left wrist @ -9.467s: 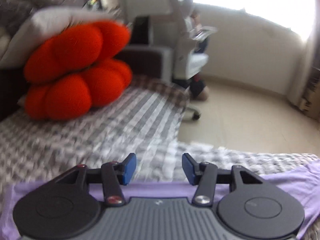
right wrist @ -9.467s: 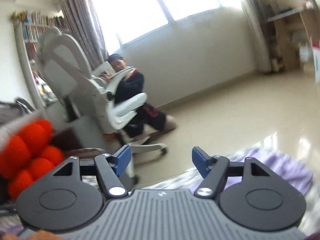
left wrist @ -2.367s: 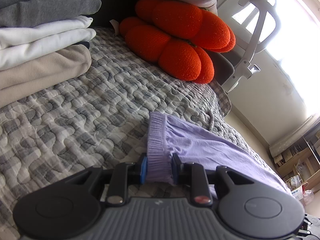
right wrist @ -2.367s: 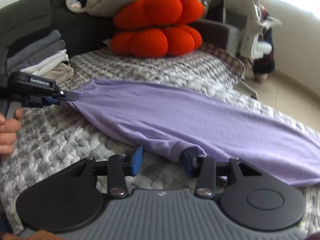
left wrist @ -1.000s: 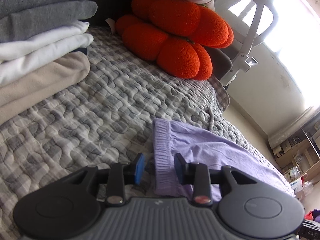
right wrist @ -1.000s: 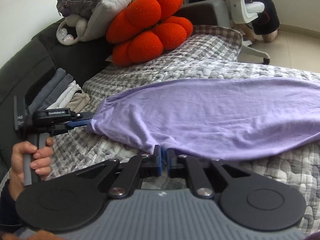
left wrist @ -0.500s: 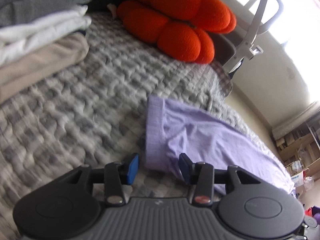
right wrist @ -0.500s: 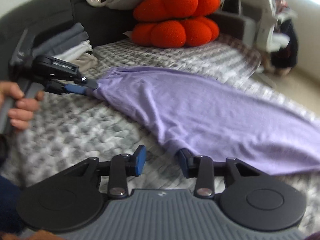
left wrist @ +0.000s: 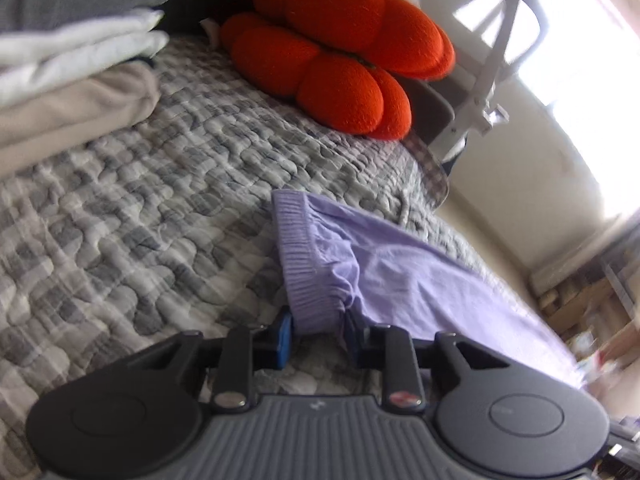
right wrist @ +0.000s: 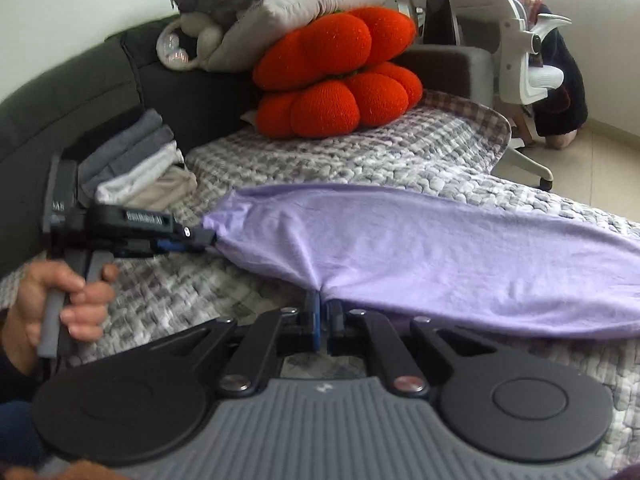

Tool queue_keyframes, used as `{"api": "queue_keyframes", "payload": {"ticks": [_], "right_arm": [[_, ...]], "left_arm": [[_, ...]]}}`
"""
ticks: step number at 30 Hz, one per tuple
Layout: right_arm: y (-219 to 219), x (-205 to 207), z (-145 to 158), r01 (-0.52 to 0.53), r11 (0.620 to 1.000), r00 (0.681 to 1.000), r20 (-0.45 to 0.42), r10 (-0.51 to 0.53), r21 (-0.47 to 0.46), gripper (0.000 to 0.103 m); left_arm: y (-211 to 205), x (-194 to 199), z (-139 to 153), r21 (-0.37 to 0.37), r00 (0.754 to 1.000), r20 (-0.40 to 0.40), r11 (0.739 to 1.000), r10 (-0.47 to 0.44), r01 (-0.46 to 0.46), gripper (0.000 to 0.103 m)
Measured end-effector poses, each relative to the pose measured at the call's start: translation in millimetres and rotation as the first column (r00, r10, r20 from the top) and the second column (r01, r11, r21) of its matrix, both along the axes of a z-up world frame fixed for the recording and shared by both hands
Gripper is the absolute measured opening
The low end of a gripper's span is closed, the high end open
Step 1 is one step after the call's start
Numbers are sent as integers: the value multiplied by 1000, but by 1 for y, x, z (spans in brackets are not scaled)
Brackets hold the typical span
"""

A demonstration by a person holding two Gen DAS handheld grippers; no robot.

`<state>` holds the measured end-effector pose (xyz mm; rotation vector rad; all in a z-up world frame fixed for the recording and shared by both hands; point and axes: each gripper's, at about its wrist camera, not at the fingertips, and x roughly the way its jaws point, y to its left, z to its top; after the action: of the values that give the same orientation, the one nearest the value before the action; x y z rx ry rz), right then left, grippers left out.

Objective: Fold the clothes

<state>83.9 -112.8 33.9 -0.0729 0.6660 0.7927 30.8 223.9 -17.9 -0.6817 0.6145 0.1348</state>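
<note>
A long purple garment [right wrist: 400, 248] lies stretched across the grey checked quilt [right wrist: 360, 152]. My left gripper [left wrist: 318, 334] is shut on the garment's ribbed end [left wrist: 304, 264]. From the right wrist view, that left gripper [right wrist: 208, 238] pinches the garment's left tip, with a hand [right wrist: 60, 300] on its handle. My right gripper [right wrist: 324, 320] is shut on the near edge of the purple cloth, which bunches into a small peak at the fingers. The garment's far right end runs out of view.
A stack of folded grey, white and beige clothes [right wrist: 136, 164] sits at the left against the dark sofa back. An orange knotted cushion [right wrist: 340, 80] lies beyond the garment. A white office chair [right wrist: 528, 60] and a person on the floor [right wrist: 560, 92] are at the far right.
Half a second ago both grippers stood open beside the purple cloth. Now both have shut on it, the left on the ribbed end and the right on the near edge.
</note>
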Motion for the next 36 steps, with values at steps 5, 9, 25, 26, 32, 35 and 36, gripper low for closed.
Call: {"api": "queue_keyframes", "payload": {"ticks": [5, 9, 25, 26, 32, 35, 36], "right_arm": [[0, -5, 2, -45, 999, 999, -25, 46, 22, 0], [3, -10, 3, -68, 997, 997, -20, 69, 25, 0], [19, -5, -23, -19, 983, 1000, 11, 21, -183, 27], [20, -4, -23, -13, 983, 1000, 23, 17, -185, 31], [28, 1, -24, 23, 981, 996, 94, -5, -195, 36], [33, 3, -25, 41, 979, 991, 129, -15, -199, 36], [34, 4, -25, 47, 979, 990, 141, -19, -200, 36]], "left_arm": [[-1, -7, 13, 69, 998, 43, 996, 44, -47, 26], [-6, -12, 25, 149, 994, 75, 985, 74, -84, 26], [0, -7, 14, 122, 997, 44, 990, 63, -68, 26], [1, -7, 13, 121, 997, 44, 990, 61, -66, 26], [-2, -6, 14, 134, 997, 50, 989, 54, -60, 26], [-2, -5, 13, 135, 998, 46, 989, 48, -54, 26], [-1, -5, 12, 134, 998, 44, 990, 46, -51, 27]]}}
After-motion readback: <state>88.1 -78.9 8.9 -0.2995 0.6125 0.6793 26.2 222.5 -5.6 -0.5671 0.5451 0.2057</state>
